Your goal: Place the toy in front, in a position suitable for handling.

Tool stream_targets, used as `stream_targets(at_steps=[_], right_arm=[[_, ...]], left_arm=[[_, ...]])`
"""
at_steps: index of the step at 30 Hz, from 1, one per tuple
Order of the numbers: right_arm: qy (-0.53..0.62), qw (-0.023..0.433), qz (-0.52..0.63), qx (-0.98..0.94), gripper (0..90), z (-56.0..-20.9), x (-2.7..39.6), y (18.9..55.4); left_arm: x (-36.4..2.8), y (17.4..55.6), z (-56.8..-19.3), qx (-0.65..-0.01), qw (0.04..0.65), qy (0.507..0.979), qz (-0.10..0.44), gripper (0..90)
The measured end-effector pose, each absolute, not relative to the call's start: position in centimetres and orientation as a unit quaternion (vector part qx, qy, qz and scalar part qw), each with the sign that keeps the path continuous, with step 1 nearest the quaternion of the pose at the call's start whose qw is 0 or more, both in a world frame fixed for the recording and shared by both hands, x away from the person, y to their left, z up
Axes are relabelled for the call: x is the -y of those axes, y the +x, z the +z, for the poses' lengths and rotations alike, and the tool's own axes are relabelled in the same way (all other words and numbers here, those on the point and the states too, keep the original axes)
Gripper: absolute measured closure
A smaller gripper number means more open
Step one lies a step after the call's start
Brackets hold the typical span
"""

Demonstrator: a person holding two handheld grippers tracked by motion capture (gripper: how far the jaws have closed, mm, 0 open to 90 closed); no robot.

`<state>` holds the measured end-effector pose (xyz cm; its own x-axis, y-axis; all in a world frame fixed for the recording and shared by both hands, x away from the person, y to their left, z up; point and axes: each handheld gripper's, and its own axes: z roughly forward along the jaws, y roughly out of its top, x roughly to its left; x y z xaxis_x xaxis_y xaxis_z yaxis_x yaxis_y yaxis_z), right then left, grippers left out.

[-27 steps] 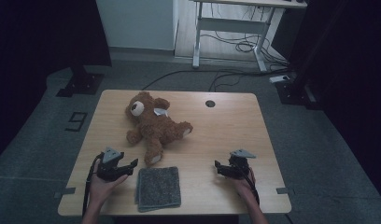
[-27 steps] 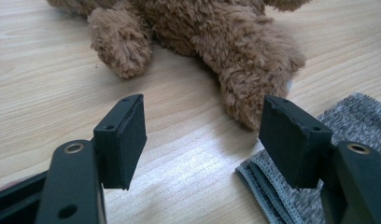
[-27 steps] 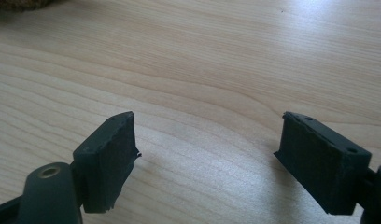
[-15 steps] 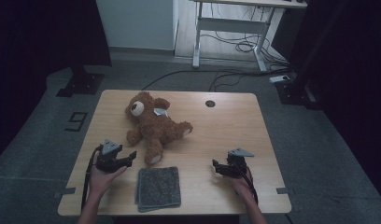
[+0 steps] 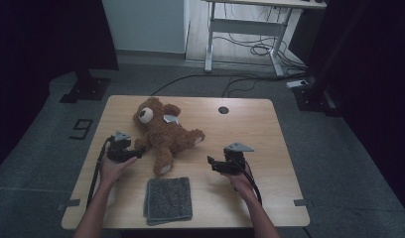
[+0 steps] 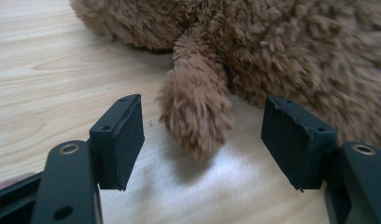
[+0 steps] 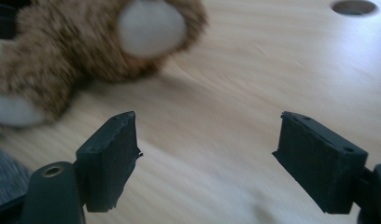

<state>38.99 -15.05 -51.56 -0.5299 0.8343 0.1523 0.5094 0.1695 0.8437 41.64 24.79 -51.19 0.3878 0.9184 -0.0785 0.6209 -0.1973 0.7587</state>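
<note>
A brown teddy bear (image 5: 163, 134) lies on its back on the wooden table (image 5: 255, 129), head toward the far left. My left gripper (image 5: 139, 153) is at the bear's left side, open, jaws pointing at it. In the left gripper view the left gripper (image 6: 203, 121) has the bear's furry arm (image 6: 195, 112) between its pads, touching neither. My right gripper (image 5: 210, 162) stands open to the right of the bear's legs. Ahead of the right gripper (image 7: 207, 126) is bare wood, with the bear's white-soled foot (image 7: 151, 25) farther off.
A folded grey cloth (image 5: 168, 200) lies near the table's front edge, between my forearms. A round cable hole (image 5: 223, 110) sits near the table's far edge. Beyond the table are a white desk frame (image 5: 245, 29), floor cables and dark stands.
Both hands have moved away from the person toward the bear. The left gripper has come up to the bear's arm. The right gripper has shifted forward and slightly left.
</note>
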Motion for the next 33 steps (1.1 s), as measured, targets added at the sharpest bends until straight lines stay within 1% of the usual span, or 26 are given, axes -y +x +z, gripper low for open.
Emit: stream_targets(at_steps=[5,8,9,10,11,12,13,14,15,16,17,18,19,20,22,23,25,29,33], right_arm=[[0.442,0.16,0.472,-0.746,18.7,-51.0,12.0,41.2],[0.438,0.153,0.487,-0.74,16.7,-50.7,10.7,42.5],[0.436,0.145,0.49,-0.741,15.4,-50.5,10.1,43.3],[0.436,0.145,0.49,-0.741,15.4,-50.5,10.1,43.3],[0.435,0.143,0.49,-0.741,14.7,-50.5,9.8,43.6],[0.432,0.14,0.49,-0.744,14.0,-50.5,9.4,44.1],[0.432,0.142,0.487,-0.746,14.1,-50.5,9.1,44.4],[0.431,0.138,0.483,-0.75,15.7,-50.5,8.7,44.8],[0.426,0.135,0.479,-0.755,17.7,-50.7,8.2,45.3],[0.424,0.14,0.468,-0.763,22.3,-50.8,7.9,45.7],[0.415,0.136,0.459,-0.774,38.5,-51.1,7.7,46.2],[0.415,0.136,0.459,-0.774,38.5,-51.1,7.7,46.2],[0.417,0.137,0.458,-0.773,50.0,-51.1,7.7,46.3],[0.417,0.137,0.458,-0.773,50.0,-51.1,7.7,46.3],[0.421,0.144,0.458,-0.77,58.1,-50.9,8.0,46.3],[0.432,0.16,0.457,-0.761,63.2,-50.5,8.5,46.4],[0.435,0.167,0.455,-0.758,64.2,-50.3,8.7,46.4],[0.458,0.214,0.454,-0.734,68.8,-49.3,10.7,47.2],[0.458,0.229,0.453,-0.73,70.3,-48.6,11.9,47.6]], left_arm=[[-24.0,43.1,-51.7,-0.516,0.357,0.754,0.196,29.8],[-23.8,43.7,-52.1,-0.519,0.355,0.753,0.194,33.1],[-23.8,43.9,-52.1,-0.52,0.355,0.753,0.193,38.4],[-23.8,44.0,-52.2,-0.519,0.356,0.753,0.191,38.4],[-23.7,44.1,-52.2,-0.52,0.361,0.752,0.185,42.1],[-23.7,44.1,-52.3,-0.521,0.363,0.751,0.18,47.8],[-23.7,44.2,-52.3,-0.524,0.363,0.75,0.176,51.5],[-23.7,44.2,-52.4,-0.527,0.365,0.747,0.174,57.7],[-23.7,44.3,-52.4,-0.529,0.369,0.745,0.17,62.2],[-23.7,44.3,-52.3,-0.529,0.371,0.744,0.167,65.9],[-23.7,44.3,-52.3,-0.53,0.375,0.743,0.165,71.8],[-23.7,44.2,-52.3,-0.528,0.376,0.743,0.166,71.8],[-23.7,44.2,-52.1,-0.527,0.379,0.742,0.17,74.5],[-23.7,44.2,-52.0,-0.527,0.384,0.739,0.171,74.5],[-23.8,44.0,-51.5,-0.525,0.397,0.732,0.174,75.8],[-23.8,43.9,-50.9,-0.523,0.408,0.728,0.175,76.7],[-23.6,43.6,-49.9,-0.514,0.42,0.726,0.179,77.1],[-23.2,42.6,-47.6,-0.491,0.444,0.726,0.185,78.3],[-22.4,41.2,-45.7,-0.463,0.464,0.731,0.188,78.7]])
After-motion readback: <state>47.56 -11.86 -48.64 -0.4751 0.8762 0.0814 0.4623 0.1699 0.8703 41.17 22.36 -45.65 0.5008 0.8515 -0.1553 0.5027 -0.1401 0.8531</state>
